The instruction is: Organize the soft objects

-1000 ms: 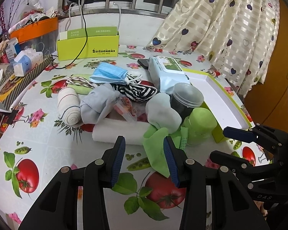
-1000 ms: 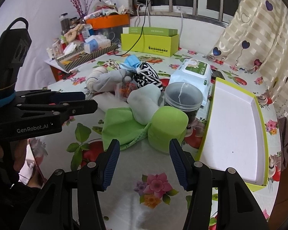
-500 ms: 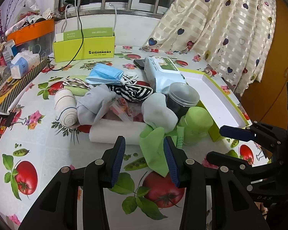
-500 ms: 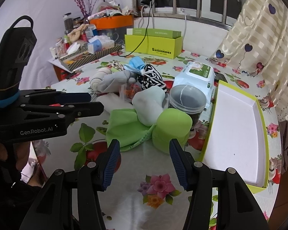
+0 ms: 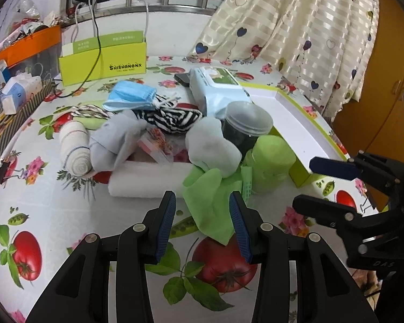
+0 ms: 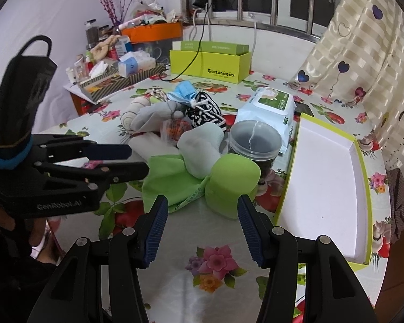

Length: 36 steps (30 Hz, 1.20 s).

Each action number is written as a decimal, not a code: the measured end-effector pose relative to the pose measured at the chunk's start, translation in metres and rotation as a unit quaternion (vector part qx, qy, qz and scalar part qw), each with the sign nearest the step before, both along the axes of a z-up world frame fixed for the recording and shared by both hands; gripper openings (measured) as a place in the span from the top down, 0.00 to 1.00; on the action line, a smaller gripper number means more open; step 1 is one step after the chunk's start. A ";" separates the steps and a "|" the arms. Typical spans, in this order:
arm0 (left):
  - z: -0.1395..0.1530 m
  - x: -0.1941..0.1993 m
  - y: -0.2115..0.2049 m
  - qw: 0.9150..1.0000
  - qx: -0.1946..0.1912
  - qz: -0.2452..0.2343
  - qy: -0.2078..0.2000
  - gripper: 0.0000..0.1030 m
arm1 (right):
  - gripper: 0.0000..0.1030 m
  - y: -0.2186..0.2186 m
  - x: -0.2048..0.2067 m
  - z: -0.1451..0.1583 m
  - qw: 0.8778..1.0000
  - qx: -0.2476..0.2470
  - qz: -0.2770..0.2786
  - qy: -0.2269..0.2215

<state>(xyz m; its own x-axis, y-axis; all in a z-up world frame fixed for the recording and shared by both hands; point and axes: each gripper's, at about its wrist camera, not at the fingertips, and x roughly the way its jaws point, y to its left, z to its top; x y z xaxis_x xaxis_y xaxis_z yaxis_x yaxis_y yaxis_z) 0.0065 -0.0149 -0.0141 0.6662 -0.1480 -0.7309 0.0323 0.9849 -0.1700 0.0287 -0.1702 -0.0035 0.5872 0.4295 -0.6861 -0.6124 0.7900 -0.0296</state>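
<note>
A pile of soft things lies mid-table: a green cloth [image 5: 211, 202] [image 6: 169, 177], a pale sock [image 5: 211, 148] [image 6: 199, 148], a grey sock [image 5: 113, 140], a rolled bandage [image 5: 74, 148], a white folded towel [image 5: 145, 179], a striped pouch [image 5: 172, 117] and a blue face mask [image 5: 130, 97]. My left gripper [image 5: 202, 210] is open, its fingers either side of the green cloth's near corner without pressing it. My right gripper [image 6: 200, 216] is open just short of a green cup [image 6: 233, 180]. An empty white tray with a green rim [image 6: 359, 161] [image 5: 282, 102] lies to the right.
A clear jar with dark contents [image 6: 253, 145] and a wet-wipes pack [image 6: 269, 105] stand behind the green cup. A yellow-green box [image 5: 102, 62] sits at the back, cluttered boxes at the left, a curtain [image 5: 296, 27] at the right. Flowered tablecloth lies near me.
The left wrist view has shifted slightly, so the pile sits a little further left and lower. The right gripper has stayed put. Both grippers kept the same opening.
</note>
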 end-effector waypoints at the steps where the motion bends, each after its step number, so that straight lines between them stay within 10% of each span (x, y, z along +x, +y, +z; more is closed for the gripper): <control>1: -0.004 0.002 -0.001 1.000 -0.001 -0.002 0.006 0.57 | 0.48 0.000 0.001 0.000 1.000 0.000 -0.001 0.000; 14: -0.039 0.025 -0.010 0.999 -0.020 -0.016 0.040 0.53 | 0.48 -0.011 0.007 -0.007 1.000 -0.002 -0.016 0.006; 18: -0.040 0.027 -0.007 0.999 -0.021 -0.013 0.040 0.90 | 0.48 -0.012 0.007 -0.006 1.000 -0.002 -0.020 0.005; 36: 0.016 -0.016 0.040 0.998 -0.024 0.025 -0.049 0.94 | 0.48 0.018 0.002 0.014 1.000 -0.009 0.016 -0.023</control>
